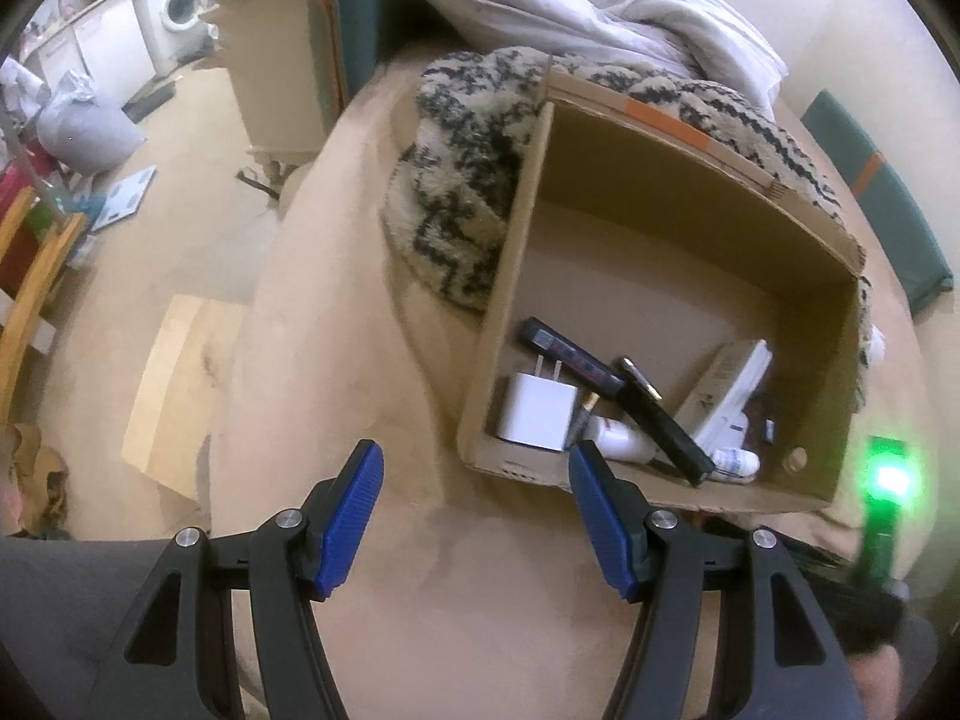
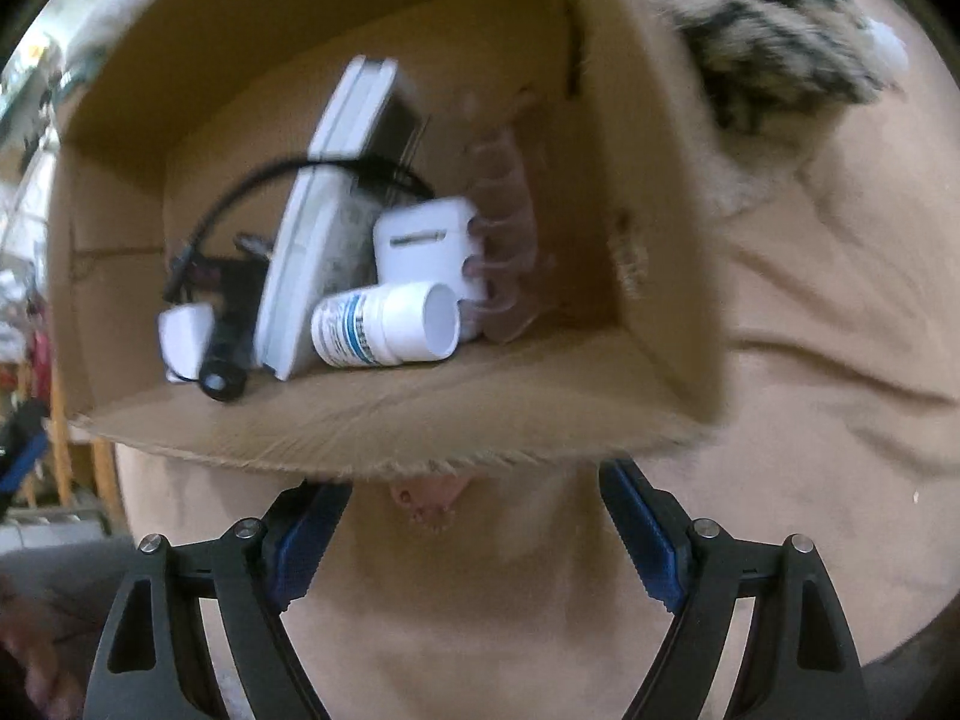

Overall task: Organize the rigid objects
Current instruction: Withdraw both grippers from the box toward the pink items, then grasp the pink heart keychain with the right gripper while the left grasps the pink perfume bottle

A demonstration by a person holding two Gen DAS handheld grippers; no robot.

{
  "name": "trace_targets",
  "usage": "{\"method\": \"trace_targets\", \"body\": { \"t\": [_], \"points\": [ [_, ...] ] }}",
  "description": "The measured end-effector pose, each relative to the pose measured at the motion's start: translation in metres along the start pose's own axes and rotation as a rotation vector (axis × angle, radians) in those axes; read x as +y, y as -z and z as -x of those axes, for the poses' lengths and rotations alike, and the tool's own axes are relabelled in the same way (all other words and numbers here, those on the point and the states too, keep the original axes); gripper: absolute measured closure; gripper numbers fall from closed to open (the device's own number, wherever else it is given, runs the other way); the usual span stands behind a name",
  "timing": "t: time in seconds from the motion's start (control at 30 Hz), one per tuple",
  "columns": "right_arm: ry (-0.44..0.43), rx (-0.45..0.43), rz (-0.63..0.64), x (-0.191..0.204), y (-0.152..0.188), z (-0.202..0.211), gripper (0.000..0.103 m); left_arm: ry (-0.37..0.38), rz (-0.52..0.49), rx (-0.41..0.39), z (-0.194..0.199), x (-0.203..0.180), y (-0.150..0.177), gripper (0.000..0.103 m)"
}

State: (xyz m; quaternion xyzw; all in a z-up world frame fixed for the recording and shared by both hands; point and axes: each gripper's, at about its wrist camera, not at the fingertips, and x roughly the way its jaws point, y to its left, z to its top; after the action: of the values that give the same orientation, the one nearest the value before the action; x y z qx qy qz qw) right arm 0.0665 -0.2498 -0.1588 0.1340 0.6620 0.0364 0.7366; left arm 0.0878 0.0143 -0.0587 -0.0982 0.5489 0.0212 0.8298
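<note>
A: Looking at the left gripper (image 1: pixel 474 468), jaws apart, holding nothing, just outside the cardboard box (image 1: pixel 678 138) on the beige bed.

B: Right gripper (image 2: pixel 474 492) too, spread wide, empty. Pill bottle (image 2: pixel 384 324) and white charger (image 1: pixel 534 411) lie inside the box.

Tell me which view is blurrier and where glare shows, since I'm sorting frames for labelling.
Right wrist view: motion-smeared, the cardboard box rim and pill bottle label soft. Left wrist view: sharper, the white charger crisp, but a green light blooms at the right edge. Both bend towards the edges.
</note>
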Motion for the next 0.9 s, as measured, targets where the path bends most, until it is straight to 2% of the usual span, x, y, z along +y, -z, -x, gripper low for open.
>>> {"method": "trace_targets", "body": {
  "t": [0.03,0.2,0.23,0.27,0.33,0.37,0.4,0.7,0.9],
  "points": [
    [0.002,0.008,0.004,0.002,0.0,-0.005,0.023,0.006,-0.001,0.001,0.001,-0.001,0.0,0.042],
    [0.072,-0.028,0.03,0.014,0.001,-0.015,0.024,0.017,-0.007,0.007,0.002,-0.004,0.002,0.042],
    [0.098,-0.038,0.039,0.016,0.002,-0.015,0.035,0.017,-0.005,0.009,0.002,-0.003,0.002,0.042],
    [0.135,-0.046,0.054,0.021,0.0,-0.014,0.051,0.018,-0.003,0.011,0.002,-0.003,0.002,0.042],
    [0.135,-0.054,0.066,0.019,0.002,-0.012,0.053,0.019,0.002,0.015,0.001,-0.002,0.002,0.042],
    [0.133,-0.055,0.065,0.018,0.002,-0.011,0.06,0.021,0.005,0.017,0.0,-0.002,0.002,0.042],
    [0.135,-0.058,0.065,0.017,0.003,-0.009,0.063,0.022,0.007,0.017,0.0,-0.001,0.002,0.042],
    [0.055,-0.059,0.106,0.027,0.027,0.017,0.065,0.017,0.011,0.01,0.001,-0.001,0.001,0.042],
    [-0.043,-0.119,0.151,0.028,0.058,0.065,0.065,0.015,0.026,0.009,0.001,0.004,0.0,0.042]
  ]
}}
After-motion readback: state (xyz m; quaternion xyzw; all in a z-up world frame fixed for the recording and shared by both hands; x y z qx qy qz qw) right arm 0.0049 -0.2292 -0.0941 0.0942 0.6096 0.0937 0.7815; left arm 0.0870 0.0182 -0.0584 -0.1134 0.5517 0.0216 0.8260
